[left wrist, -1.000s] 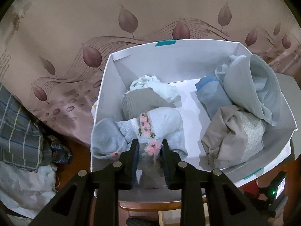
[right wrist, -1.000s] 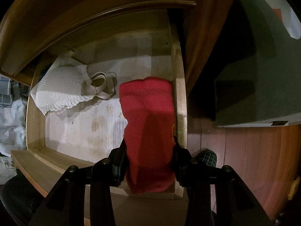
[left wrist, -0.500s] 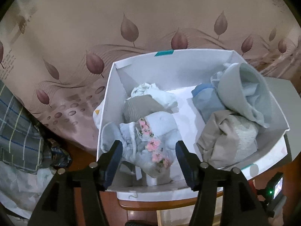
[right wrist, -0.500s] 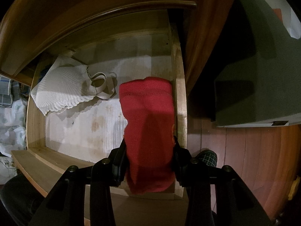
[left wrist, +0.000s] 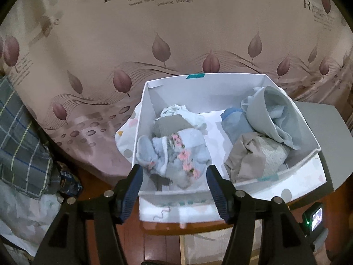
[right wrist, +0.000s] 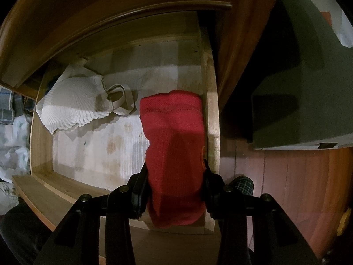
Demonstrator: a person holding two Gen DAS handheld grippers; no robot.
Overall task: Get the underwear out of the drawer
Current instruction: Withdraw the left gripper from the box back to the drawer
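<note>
In the left wrist view a white box holds several folded undergarments. A pale blue piece with pink flowers lies at its near left corner. My left gripper hangs open just above and in front of that piece, touching nothing. In the right wrist view my right gripper is shut on a red knitted garment, which hangs over the right side of an open wooden drawer. A white ribbed garment with beige straps lies at the drawer's far left.
A leaf-patterned cloth hangs behind the box. Checked fabric and plastic bags lie at the left. A grey block stands right of the drawer on a reddish wood floor. A small lit screen sits at the lower right.
My left gripper let go of the flowered blue piece, opened wide, and drew back and up from the box. The right gripper and red garment have not moved.
</note>
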